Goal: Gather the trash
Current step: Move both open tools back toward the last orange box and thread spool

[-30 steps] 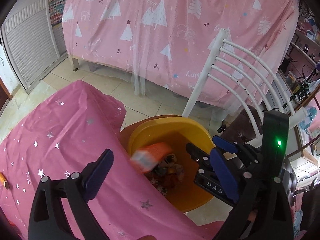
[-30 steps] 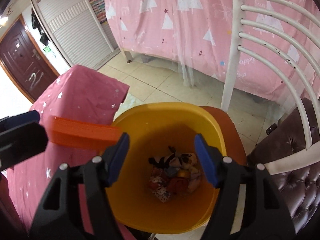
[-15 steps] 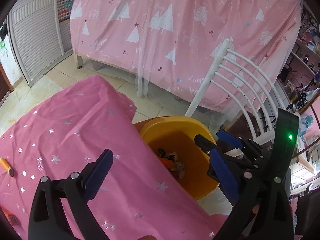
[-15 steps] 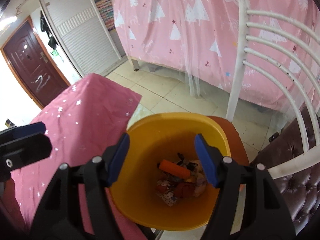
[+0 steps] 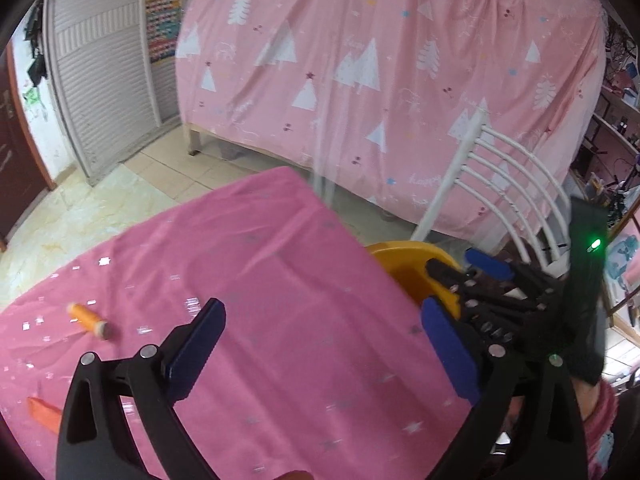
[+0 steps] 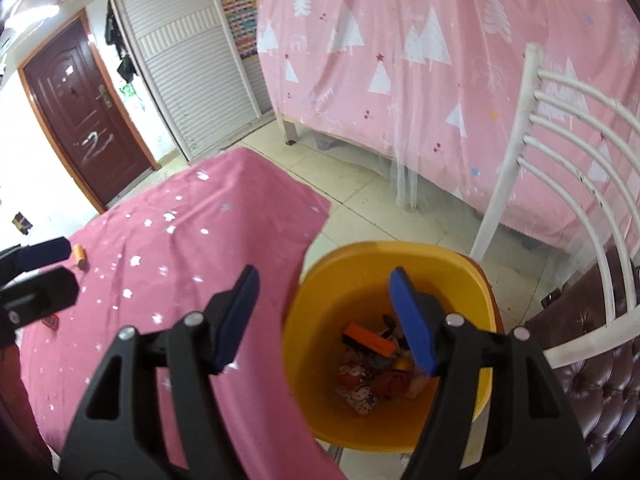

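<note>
yellow bin [image 6: 476, 280] holding orange box [image 6: 370, 340] atop wrappers. orange spool [image 5: 86, 320] on pink starred desk [image 5: 280, 280]. left gripper [image 5: 320, 348] and right gripper [image 6: 324, 316] fingers parted, empty.

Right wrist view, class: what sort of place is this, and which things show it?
Probably a bedroom in a home: a bed behind a pink tree-print curtain, a dark wooden door, a white chair, tiled floor.
</note>
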A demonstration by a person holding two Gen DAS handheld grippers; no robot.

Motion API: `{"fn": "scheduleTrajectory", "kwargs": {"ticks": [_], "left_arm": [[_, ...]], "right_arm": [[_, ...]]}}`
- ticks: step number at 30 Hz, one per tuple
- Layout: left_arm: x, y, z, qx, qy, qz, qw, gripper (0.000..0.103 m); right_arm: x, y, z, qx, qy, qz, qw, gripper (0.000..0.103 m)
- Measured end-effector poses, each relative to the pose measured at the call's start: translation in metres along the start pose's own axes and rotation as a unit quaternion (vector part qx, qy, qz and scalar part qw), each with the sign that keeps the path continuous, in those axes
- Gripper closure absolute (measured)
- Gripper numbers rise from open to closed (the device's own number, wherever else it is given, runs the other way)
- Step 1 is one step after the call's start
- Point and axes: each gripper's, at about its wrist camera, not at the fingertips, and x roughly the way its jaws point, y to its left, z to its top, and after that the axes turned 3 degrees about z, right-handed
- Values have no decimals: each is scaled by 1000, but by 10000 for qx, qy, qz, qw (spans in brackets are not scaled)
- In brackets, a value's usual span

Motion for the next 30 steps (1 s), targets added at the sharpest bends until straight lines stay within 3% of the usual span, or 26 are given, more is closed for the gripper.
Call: {"fn": "scheduleTrajectory", "kwargs": {"ticks": [21, 30], "left_arm": [[-58, 165, -57, -541, -22, 1047, 9930, 8], [-69, 219, -80, -778, 64, 1243, 9892, 8]], "right_arm": [[21, 152, 8, -1156, 188, 331, 9926, 33], [32, 213, 3, -1606, 311, 487, 9853, 33]]}}
